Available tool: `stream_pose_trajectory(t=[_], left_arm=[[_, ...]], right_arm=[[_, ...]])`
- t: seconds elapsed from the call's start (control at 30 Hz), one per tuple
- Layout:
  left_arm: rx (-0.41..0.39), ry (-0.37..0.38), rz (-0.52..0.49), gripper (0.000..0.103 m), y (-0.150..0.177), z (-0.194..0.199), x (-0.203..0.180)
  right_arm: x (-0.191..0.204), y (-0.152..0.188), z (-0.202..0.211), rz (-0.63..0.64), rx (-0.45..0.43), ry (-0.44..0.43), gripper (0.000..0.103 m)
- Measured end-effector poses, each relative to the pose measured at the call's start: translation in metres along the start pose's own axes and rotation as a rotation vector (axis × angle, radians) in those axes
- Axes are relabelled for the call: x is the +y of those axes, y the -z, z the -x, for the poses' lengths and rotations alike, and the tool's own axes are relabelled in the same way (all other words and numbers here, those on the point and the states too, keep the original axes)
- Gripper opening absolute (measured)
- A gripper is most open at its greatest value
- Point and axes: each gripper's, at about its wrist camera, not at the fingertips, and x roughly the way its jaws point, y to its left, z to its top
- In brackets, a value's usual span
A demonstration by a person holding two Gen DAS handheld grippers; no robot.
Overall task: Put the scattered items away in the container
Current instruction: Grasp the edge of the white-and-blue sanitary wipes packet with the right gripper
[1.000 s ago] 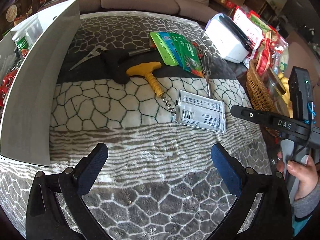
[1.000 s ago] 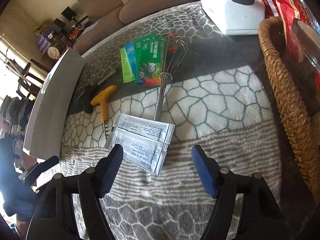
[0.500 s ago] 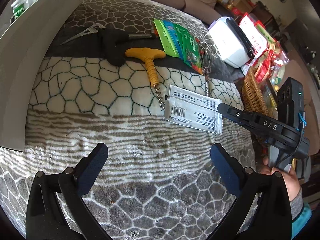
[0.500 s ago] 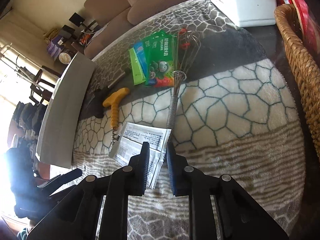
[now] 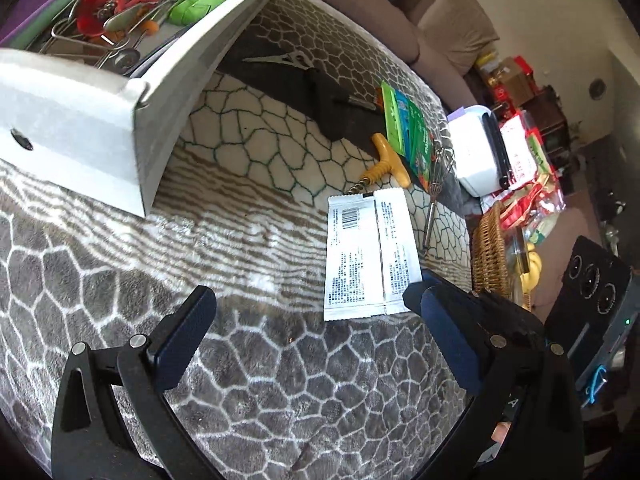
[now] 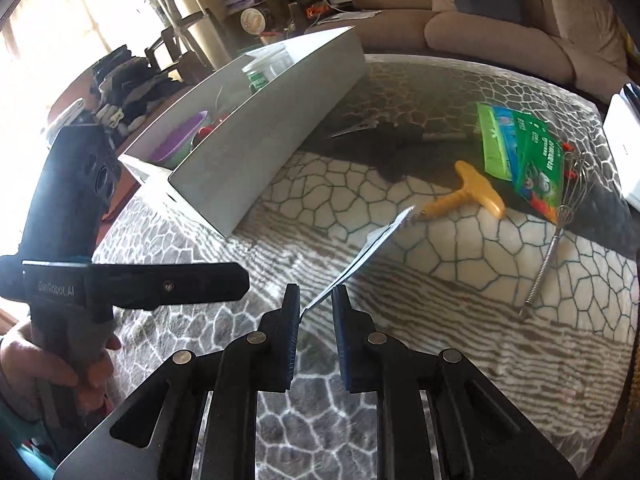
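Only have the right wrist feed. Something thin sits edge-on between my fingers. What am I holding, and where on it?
Observer: A white packet, printed side with a barcode facing the left wrist camera. The right gripper pinches it at one corner.
Operator: Left gripper is side-on for me. Open?
Observer: Yes. The left gripper has its jaws wide apart with nothing between them.
Operator: What's in the near end of the box? The wall blocks me.
Observer: The white box there holds a red tool among loose metal utensils.
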Motion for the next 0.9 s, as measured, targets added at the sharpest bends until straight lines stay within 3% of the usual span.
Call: stream_pose_trajectory(t=[0.2,0.27,0.3,0.33,0.4,0.47,0.53,0.63,0.73,0.9], left_arm=[[0.005,0.000,0.033,0.103,0.017,0.012,0.018],[0.017,-0.024,0.019,0.103,0.019,0.010,0.019],[0.024,-0.028,0.014,0.103,0.020,0.009,0.021],[0.024,-0.036,0.006,0.103,0.020,0.008,0.021],[0.019,-0.080,-0.029,0.103,0.021,0.004,0.020],[0.027,-0.122,-0.080,0.102,0.023,-0.004,0.016],[0.037,-0.114,-0.120,0.101,0.027,-0.011,0.010],[0.047,-0.095,-0.134,0.086,0.026,-0.019,0.006],[0.043,-0.096,-0.139,0.083,0.026,-0.019,0.008],[0.038,-0.083,-0.188,0.083,0.029,-0.023,0.004]], right_arm=[[0.016,-0.019,-0.015,0.000,0.015,-0.063,0.019],[0.016,-0.022,-0.012,-0.041,0.013,-0.147,0.021],[0.013,-0.021,-0.008,-0.067,0.006,-0.182,0.031],[0.011,-0.018,-0.003,-0.081,-0.012,-0.161,0.042],[0.002,-0.013,0.005,-0.123,-0.022,-0.078,0.051],[-0.016,-0.006,0.008,-0.225,-0.025,-0.113,0.050],[-0.033,0.002,0.007,-0.326,-0.031,-0.144,0.050],[-0.052,0.011,-0.009,-0.465,0.006,-0.234,0.050],[-0.069,0.020,-0.030,-0.596,0.031,-0.312,0.050],[-0.071,0.015,-0.056,-0.607,0.096,-0.274,0.050]])
